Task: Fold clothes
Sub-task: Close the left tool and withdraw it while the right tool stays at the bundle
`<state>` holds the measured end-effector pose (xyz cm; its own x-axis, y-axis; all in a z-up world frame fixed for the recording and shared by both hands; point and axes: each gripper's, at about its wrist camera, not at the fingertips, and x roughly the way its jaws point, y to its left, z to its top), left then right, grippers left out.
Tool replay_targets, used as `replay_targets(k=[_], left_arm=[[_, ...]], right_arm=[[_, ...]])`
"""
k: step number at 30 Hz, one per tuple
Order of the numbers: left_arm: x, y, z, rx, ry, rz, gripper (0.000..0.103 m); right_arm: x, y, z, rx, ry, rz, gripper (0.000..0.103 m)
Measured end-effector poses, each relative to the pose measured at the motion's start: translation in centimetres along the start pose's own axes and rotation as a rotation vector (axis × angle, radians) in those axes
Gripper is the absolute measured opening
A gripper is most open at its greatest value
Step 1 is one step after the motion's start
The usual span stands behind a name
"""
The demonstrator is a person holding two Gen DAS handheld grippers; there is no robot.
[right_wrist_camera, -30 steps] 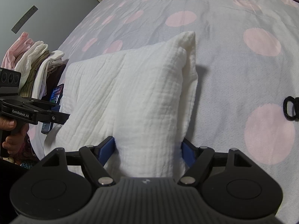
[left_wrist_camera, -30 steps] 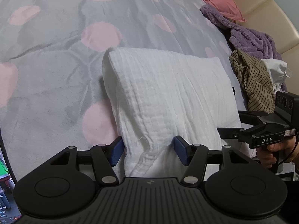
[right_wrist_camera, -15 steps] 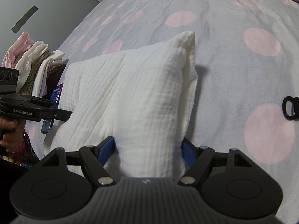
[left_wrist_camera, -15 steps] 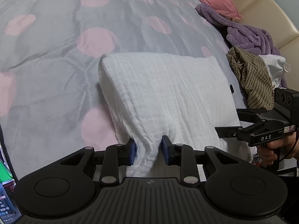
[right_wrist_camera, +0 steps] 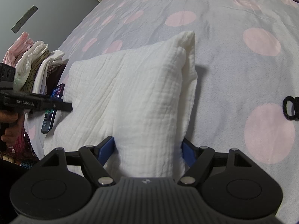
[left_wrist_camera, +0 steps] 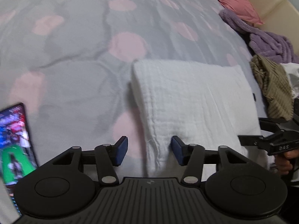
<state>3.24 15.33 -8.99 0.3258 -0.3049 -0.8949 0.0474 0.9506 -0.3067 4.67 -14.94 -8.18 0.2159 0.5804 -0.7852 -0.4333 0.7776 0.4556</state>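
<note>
While left gripper (left_wrist_camera: 148,152) fingers spread wide — right gripper (right_wrist_camera: 148,150) fingers straddle white cloth (right_wrist_camera: 134,97), unclamped.

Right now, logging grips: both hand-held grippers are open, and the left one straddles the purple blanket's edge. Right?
Not quite. The left hand-held gripper is open, but it straddles the white cloth, not the purple blanket, as the left wrist view shows. The right hand-held gripper is open too.

A white crinkled cloth (left_wrist_camera: 196,100) lies folded into a thick rectangle on the bedspread. Its layered near corner (right_wrist_camera: 149,130) bulges upward.
</note>
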Motion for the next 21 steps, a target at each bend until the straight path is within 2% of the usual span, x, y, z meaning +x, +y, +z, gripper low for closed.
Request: replay_targets(k=[1,2,4,8,12,15,16,17,18,20,21], left_arm=[[-0.3,0.1,0.1,0.000,-0.013,0.026,0.029],[-0.8,0.3,0.3,0.000,-0.031,0.057,0.025],[-1.9,0.7,0.6,-0.005,-0.086,0.075,0.024],[-3.1,0.8,0.9,-0.011,-0.136,-0.054,0.024],[-2.2,-0.3,0.6,0.007,-0.109,-0.100,0.027],[-1.2,-0.6,0.6,0.015,-0.079,-0.085,0.027],[-0.9,-0.7,0.5,0.018,-0.069,-0.080,0.022],[-0.6,-0.9,0.5,0.021,-0.059,-0.075,0.007],[-0.9,-0.7,0.6,0.012,-0.073,-0.054,0.003],[-1.7,-0.3,0.6,-0.006,-0.101,-0.014,0.003],[-1.8,0.2,0.7,-0.019,-0.103,-0.023,0.003]], right_arm=[[0.0,0.0,0.0,0.000,0.000,-0.001,0.078],[0.0,0.0,0.0,-0.001,0.000,-0.001,0.078],[-0.1,0.1,-0.1,-0.001,-0.001,-0.003,0.078],[-0.1,0.2,-0.1,0.000,0.000,-0.005,0.078],[0.1,0.3,0.0,0.000,0.002,-0.009,0.079],[0.0,0.3,0.0,0.000,0.002,-0.008,0.079],[0.0,0.3,0.0,0.001,0.002,-0.006,0.079],[0.0,0.3,0.0,0.001,0.001,-0.005,0.079],[0.0,0.2,-0.1,0.002,0.000,-0.003,0.079],[0.0,0.1,-0.1,0.002,0.000,0.000,0.079],[0.0,0.1,-0.1,0.002,0.000,0.000,0.079]])
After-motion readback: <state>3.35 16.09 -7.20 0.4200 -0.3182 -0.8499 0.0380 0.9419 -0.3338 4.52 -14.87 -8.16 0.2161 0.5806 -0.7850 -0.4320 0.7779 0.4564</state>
